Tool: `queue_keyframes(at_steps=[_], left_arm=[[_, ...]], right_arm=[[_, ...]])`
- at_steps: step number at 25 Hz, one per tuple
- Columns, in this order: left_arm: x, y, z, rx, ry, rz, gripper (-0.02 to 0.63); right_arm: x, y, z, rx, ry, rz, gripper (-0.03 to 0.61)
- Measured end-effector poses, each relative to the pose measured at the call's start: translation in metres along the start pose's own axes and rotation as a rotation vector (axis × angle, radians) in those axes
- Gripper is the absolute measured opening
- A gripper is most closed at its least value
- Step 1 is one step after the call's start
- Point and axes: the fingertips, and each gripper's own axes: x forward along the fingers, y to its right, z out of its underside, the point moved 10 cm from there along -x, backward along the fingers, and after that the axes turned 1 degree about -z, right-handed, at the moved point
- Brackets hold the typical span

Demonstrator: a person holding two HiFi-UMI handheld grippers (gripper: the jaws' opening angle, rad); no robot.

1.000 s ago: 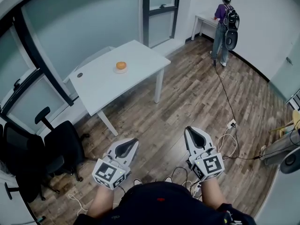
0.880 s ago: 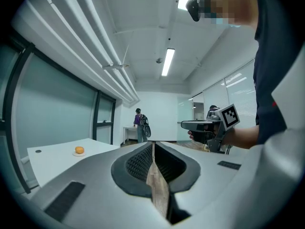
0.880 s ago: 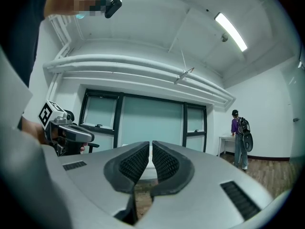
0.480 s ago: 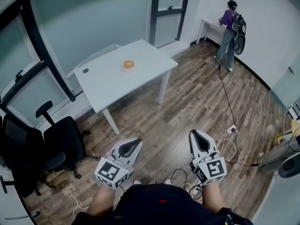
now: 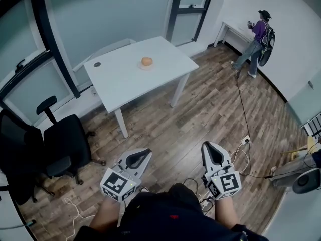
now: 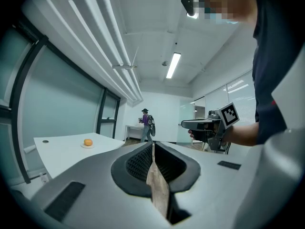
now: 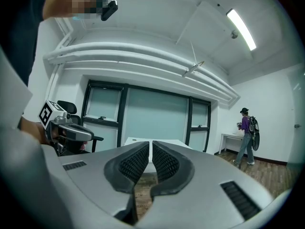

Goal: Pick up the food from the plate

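An orange round food sits on a small white plate near the far edge of a white table. In the left gripper view the food shows small at the left on the table. My left gripper and right gripper are held low near my body, far from the table, both shut and empty. The left gripper has its jaws pressed together. The right gripper shows only a thin slit between its pads.
A black office chair stands left of the table. Cables trail over the wood floor at the right. A person with a backpack stands at a far desk. Glass walls run along the left.
The view has shifted: the table and food appear slightly farther right and higher. The far person has moved right. Both grippers stay low and shut.
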Motion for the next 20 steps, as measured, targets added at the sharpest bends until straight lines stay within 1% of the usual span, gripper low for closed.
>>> queue_keyframes(at_steps=[3, 6, 11, 16, 20], left_arm=[[-0.005, -0.011, 0.003, -0.010, 0.005, -0.007, 0.034], [-0.005, -0.024, 0.005, -0.012, 0.000, -0.026, 0.034], [0.003, -0.050, 0.003, -0.008, -0.016, -0.069, 0.034], [0.028, -0.083, -0.005, -0.012, -0.026, -0.125, 0.034], [0.068, -0.111, -0.017, -0.006, -0.040, -0.167, 0.034]], right_arm=[[0.012, -0.004, 0.003, -0.015, -0.026, -0.003, 0.037], [0.031, -0.004, 0.004, -0.002, -0.026, -0.015, 0.037], [0.073, 0.003, 0.010, 0.016, -0.018, -0.067, 0.037], [0.128, 0.031, 0.017, 0.040, -0.013, -0.121, 0.037], [0.179, 0.067, 0.018, 0.062, 0.002, -0.162, 0.037]])
